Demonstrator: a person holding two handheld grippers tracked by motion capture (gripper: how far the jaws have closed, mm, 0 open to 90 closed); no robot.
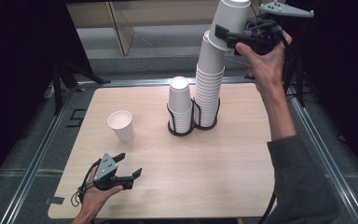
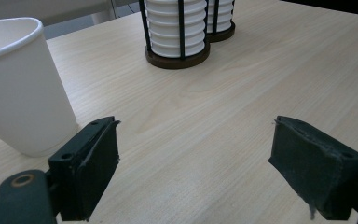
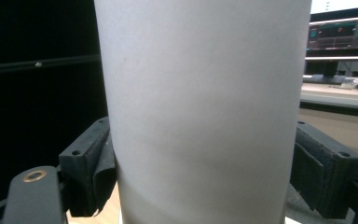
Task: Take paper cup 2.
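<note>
Pale wood table (image 1: 205,163) on metal-railed frame, dark surroundings, monitor (image 3: 338,32) beyond. Two black cup racks (image 1: 181,129) side by side — each with stacked white cups. One loose cup (image 1: 121,125) upright, near left. Left gripper (image 1: 129,165) wide open, holding nothing. Right gripper (image 1: 228,39) clamped on top cup (image 1: 230,18) of tall stack (image 1: 209,93) — raised high.

- Near half of table (image 1: 205,172): open wood, free passage from front edge to racks.
- Left gripper (image 1: 127,167) low at near-left corner, jaws wide apart, bare tabletop between them.
- Lone cup (image 1: 121,125) upright just ahead-left of it; blocks that line.
- Two racks (image 1: 182,126) touching at centre-back; no gap between.
- Tall stack (image 1: 209,88) leaning, rising high; bars overhead crossing at back-right.
- Right gripper (image 1: 229,39) clamped on top cup (image 1: 230,18); forearm spans right edge.
- Back-left quarter open.
</note>
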